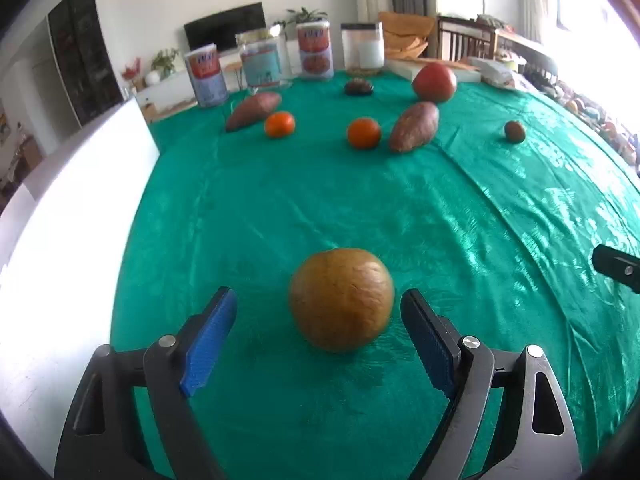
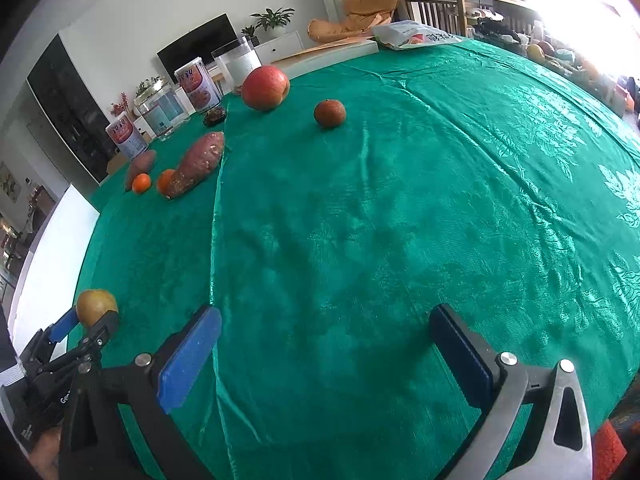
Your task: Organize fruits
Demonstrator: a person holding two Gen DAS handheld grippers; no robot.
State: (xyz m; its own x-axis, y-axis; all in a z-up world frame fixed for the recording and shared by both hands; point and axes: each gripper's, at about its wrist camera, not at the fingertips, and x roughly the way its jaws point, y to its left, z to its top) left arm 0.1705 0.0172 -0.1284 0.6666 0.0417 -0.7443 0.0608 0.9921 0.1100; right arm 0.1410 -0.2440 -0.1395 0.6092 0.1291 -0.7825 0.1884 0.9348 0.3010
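While the left claw (image 1: 318,336) stands wide, its pads clear of the pear (image 1: 341,299) resting between them on the table (image 1: 400,208), the right claw (image 2: 324,356) gapes empty. Risk: any nudge rolls the round pear off the slick cloth.

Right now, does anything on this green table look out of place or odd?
Yes. Two sweet potatoes lie among the tangerines, though they are not fruit. The brownish-yellow fruit sits alone near the table's edge, between the open left gripper. Nothing looks spilled or damaged.
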